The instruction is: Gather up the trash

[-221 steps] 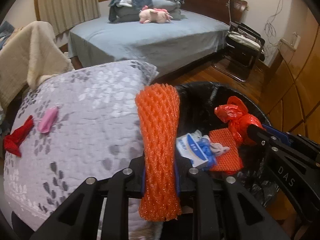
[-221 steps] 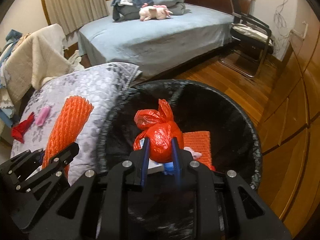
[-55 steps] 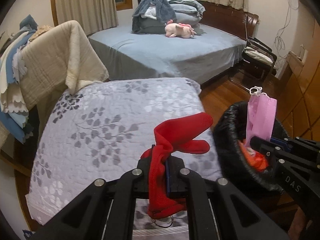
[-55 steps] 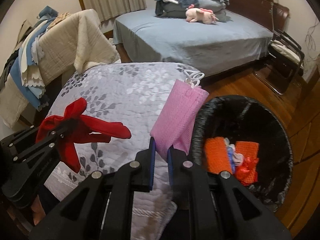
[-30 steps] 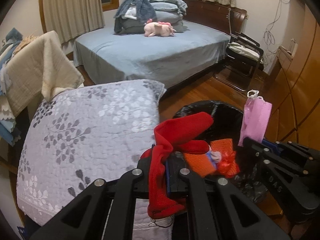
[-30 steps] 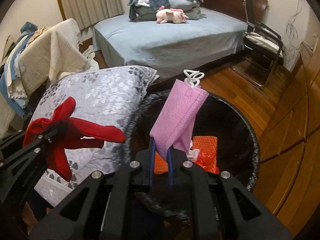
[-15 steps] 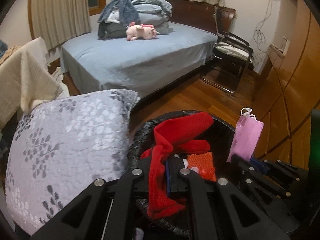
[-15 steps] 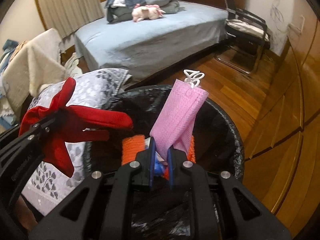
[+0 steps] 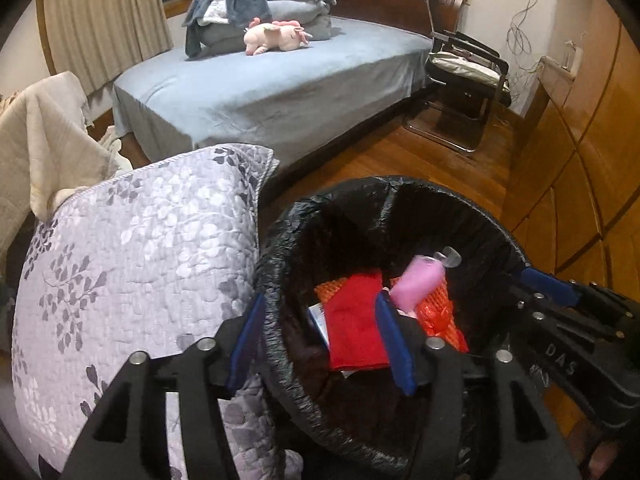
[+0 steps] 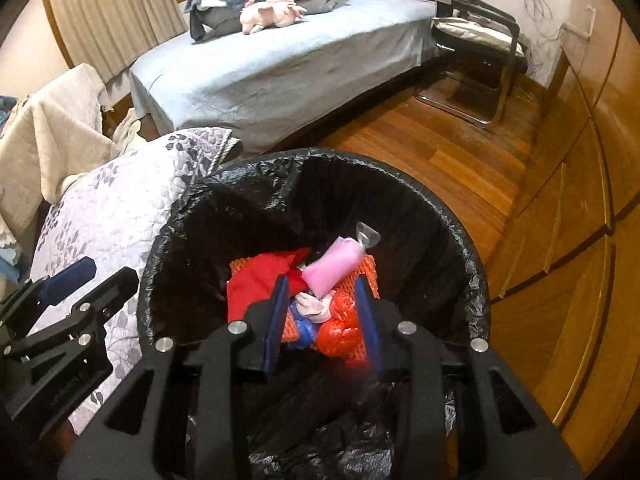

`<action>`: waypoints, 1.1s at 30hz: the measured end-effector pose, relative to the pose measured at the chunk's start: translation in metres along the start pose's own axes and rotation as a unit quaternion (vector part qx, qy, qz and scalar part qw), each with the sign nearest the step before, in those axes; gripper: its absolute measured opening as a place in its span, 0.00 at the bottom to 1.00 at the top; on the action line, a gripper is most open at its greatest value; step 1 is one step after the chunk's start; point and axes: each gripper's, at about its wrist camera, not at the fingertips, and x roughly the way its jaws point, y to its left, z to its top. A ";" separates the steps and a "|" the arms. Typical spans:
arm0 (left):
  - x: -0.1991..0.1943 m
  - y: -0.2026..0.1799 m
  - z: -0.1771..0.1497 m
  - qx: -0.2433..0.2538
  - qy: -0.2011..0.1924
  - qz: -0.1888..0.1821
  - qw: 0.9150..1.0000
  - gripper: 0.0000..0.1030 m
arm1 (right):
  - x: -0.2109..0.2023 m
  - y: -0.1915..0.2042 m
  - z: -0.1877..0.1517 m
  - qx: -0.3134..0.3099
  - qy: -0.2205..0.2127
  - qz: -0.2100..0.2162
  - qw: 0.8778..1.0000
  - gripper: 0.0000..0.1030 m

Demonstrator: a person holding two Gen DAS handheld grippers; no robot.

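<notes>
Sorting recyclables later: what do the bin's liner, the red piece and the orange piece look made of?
The liner looks like thin glossy black plastic film, crinkled at the rim. The red piece seems matte fabric, soft and folded. The orange piece looks like foam netting, with an open mesh pattern.

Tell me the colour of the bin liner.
Black; the bin liner shows best in the right wrist view.

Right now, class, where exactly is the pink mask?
In both wrist views the pink mask lies inside the black-lined bin, on the trash pile, right of the red cloth and over the orange netting.
</notes>
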 end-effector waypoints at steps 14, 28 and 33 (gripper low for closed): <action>-0.043 0.029 -0.010 -0.001 -0.027 -0.007 1.000 0.74 | -0.037 0.020 -0.013 -0.008 -0.007 -0.011 1.000 0.49; -0.157 0.100 -0.034 -0.026 -0.101 0.013 0.994 0.94 | -0.115 0.079 -0.044 -0.009 -0.063 0.007 0.998 0.83; -0.200 0.129 -0.037 -0.036 -0.131 0.032 0.990 0.94 | -0.147 0.106 -0.048 -0.013 -0.082 0.019 0.996 0.87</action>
